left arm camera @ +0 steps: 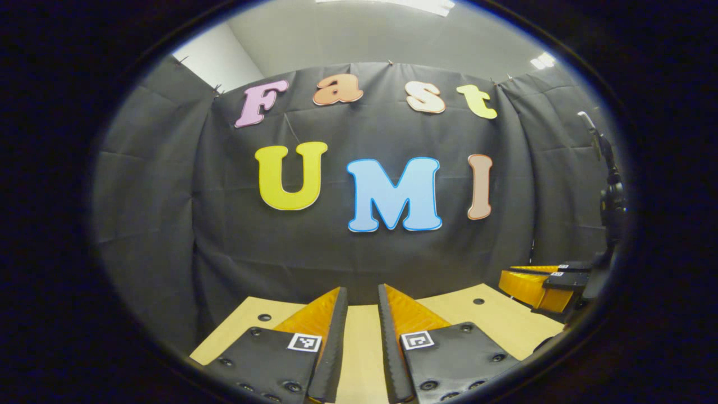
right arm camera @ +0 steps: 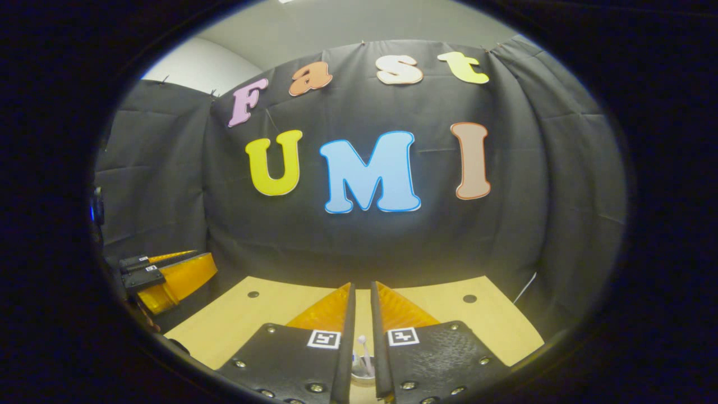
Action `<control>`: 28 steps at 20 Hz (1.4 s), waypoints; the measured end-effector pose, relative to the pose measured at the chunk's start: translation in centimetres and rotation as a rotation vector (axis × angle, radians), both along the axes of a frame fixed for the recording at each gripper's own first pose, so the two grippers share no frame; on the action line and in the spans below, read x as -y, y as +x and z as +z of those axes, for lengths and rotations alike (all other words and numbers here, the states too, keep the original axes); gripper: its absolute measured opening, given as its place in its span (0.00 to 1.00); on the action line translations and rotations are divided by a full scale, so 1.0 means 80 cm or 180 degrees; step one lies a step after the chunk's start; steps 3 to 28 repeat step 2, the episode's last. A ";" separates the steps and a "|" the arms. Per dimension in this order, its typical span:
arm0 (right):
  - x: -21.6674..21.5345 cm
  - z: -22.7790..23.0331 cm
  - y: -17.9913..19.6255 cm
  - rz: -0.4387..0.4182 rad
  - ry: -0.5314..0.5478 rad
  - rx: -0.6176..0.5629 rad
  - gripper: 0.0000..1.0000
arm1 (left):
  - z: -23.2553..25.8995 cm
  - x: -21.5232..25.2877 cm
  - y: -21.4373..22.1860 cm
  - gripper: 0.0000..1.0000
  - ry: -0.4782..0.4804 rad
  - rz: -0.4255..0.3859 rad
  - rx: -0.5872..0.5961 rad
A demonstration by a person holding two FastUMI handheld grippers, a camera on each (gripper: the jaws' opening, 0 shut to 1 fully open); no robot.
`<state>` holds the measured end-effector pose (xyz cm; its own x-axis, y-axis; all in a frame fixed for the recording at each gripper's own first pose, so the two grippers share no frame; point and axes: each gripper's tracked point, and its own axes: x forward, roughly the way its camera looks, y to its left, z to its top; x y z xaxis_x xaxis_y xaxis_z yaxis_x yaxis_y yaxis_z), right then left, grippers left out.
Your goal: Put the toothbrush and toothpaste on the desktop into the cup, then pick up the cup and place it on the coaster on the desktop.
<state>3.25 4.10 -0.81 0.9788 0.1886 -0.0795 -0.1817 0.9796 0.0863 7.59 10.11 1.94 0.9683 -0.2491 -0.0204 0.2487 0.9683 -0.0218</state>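
My left gripper [left arm camera: 362, 294] hovers over the wooden desktop [left arm camera: 493, 320], open by a small gap with nothing between its fingers. My right gripper [right arm camera: 362, 289] hangs above the desktop [right arm camera: 241, 320] too, its jaws parted by only a narrow slit. Through that slit, low in the right gripper view, the white head of the toothbrush [right arm camera: 362, 340] stands up out of the cup [right arm camera: 362, 379], of which just a bit of pale rim shows. The fingers hide the rest of the cup. Each gripper shows in the other's view: the right gripper [left arm camera: 547, 283] at the far right, the left gripper [right arm camera: 168, 275] at the far left.
The black cloth wall closes the booth just behind the desktop's far edge. Small round holes [right arm camera: 469, 298] dot the wooden top. A dark stand with a clamp [left arm camera: 608, 191] rises at the right edge of the left gripper view.
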 end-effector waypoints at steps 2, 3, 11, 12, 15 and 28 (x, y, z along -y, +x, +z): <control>0.002 0.001 -0.001 -0.0034 0.0004 0.0006 0.16 | 0.000 0.002 0.000 0.37 0.0014 -0.0040 -0.0024; 0.002 0.001 -0.001 -0.0034 0.0004 0.0006 0.16 | 0.000 0.002 0.000 0.37 0.0014 -0.0040 -0.0024; 0.002 0.001 -0.001 -0.0034 0.0004 0.0006 0.16 | 0.000 0.002 0.000 0.37 0.0014 -0.0040 -0.0024; 0.002 0.001 -0.001 -0.0034 0.0004 0.0006 0.16 | 0.000 0.002 0.000 0.37 0.0014 -0.0040 -0.0024; 0.002 0.001 -0.001 -0.0034 0.0004 0.0006 0.16 | 0.000 0.002 0.000 0.37 0.0014 -0.0040 -0.0024; 0.002 0.001 -0.001 -0.0034 0.0004 0.0006 0.16 | 0.000 0.002 0.000 0.37 0.0014 -0.0040 -0.0024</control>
